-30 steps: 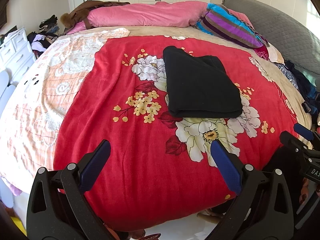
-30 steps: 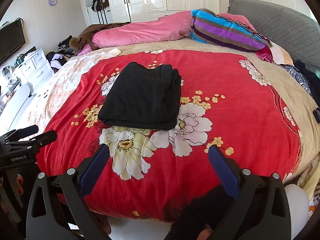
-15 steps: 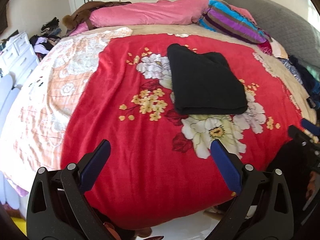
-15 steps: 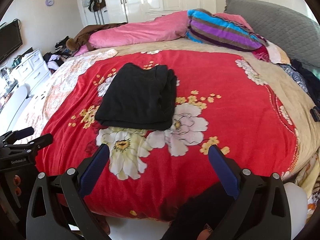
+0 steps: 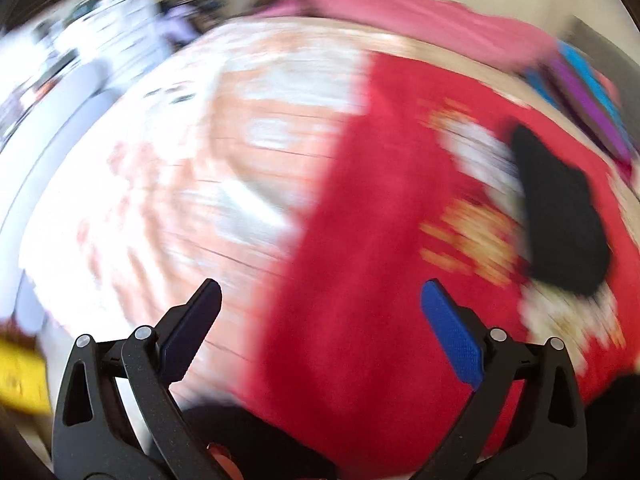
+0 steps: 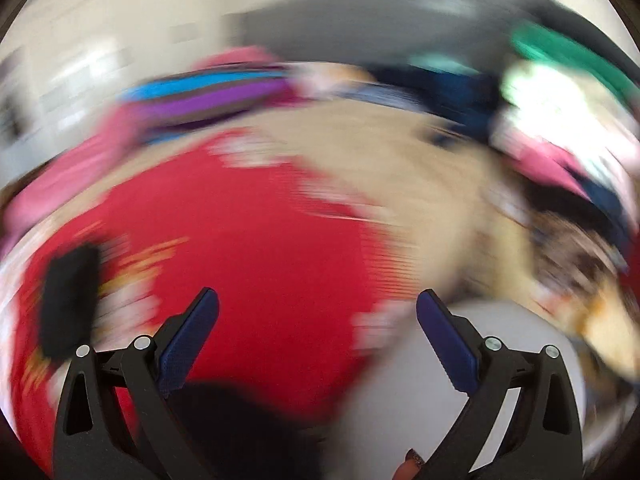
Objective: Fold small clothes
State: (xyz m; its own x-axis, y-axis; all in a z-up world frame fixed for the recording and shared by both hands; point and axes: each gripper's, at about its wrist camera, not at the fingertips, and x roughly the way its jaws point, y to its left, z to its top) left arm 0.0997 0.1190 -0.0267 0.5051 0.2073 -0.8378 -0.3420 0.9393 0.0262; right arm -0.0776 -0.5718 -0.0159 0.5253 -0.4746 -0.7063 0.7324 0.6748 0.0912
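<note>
Both the left gripper [image 5: 320, 316] and right gripper [image 6: 318, 320] gape wide and empty, the blurred black garment [image 5: 560, 216] lying well beyond their fingertips.

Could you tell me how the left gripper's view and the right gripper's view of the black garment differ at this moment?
The left gripper sees the black garment far to the right of its view, above its pads. The right gripper sees the black garment at the far left edge, level with its pads. The left view is filled by the peach-and-white cover; the right shows the beige bedding. Both grippers are open and empty, and both views are heavily blurred.
</note>
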